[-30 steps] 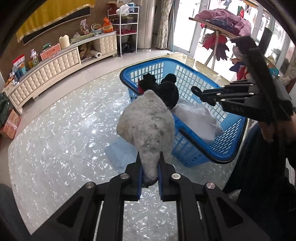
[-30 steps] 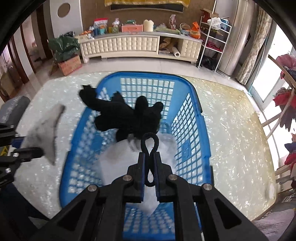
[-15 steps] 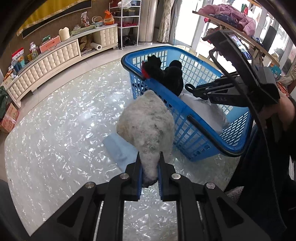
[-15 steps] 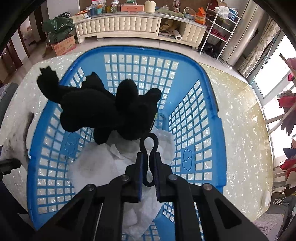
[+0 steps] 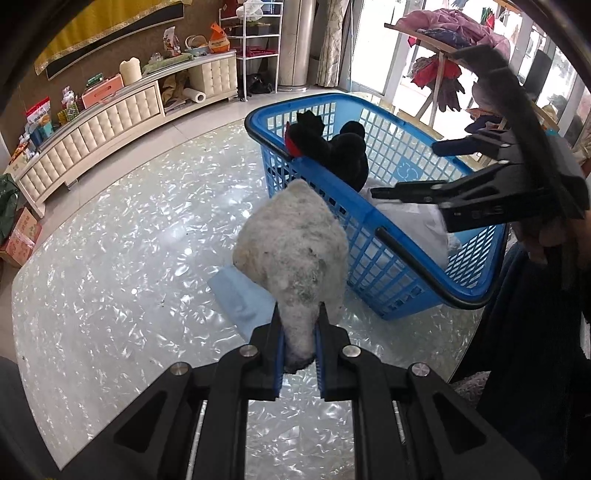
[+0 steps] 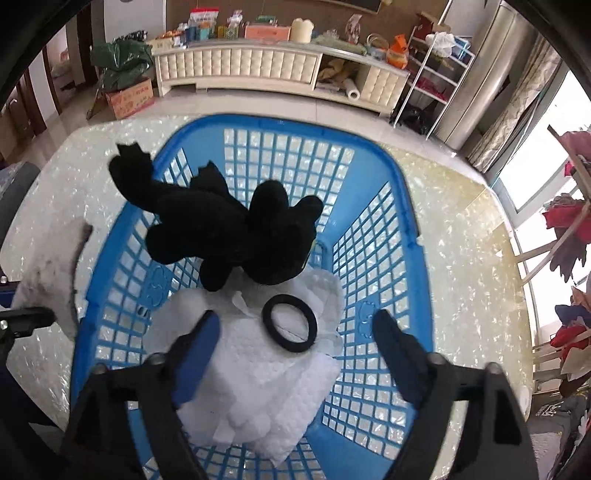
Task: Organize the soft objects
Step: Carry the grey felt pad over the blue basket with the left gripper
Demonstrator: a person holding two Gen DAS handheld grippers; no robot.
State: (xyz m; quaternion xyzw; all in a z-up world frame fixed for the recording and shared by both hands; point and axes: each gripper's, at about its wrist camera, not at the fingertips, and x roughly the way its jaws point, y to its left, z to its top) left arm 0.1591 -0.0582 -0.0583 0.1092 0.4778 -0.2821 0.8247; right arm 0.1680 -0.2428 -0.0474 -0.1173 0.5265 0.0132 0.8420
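My left gripper (image 5: 299, 332) is shut on a grey-white fluffy soft piece (image 5: 291, 251), held above the shiny table just left of the blue basket (image 5: 332, 96). A light blue cloth (image 5: 240, 299) lies on the table under it. Over the basket (image 6: 391, 177), the jaws of my right gripper (image 6: 295, 321) are opening, with nothing pressed between the pads. Below them a black hair tie (image 6: 291, 346) lies loose on a white cloth (image 6: 258, 387) inside the basket. A black plush toy (image 6: 229, 232) rests across the basket's left rim, one limb hanging outside.
A long cream cabinet (image 6: 236, 70) with clutter on top lines the far wall, with a wire shelf (image 6: 436, 62) beside it. A rack of clothes (image 5: 447, 33) stands by the windows. A cardboard box (image 6: 129, 98) sits on the floor. A dark sleeve (image 5: 535, 295) is at the right.
The right gripper went from shut on the black hair tie to wide open, and the tie dropped onto the white cloth. The left gripper kept still with the fluffy piece.
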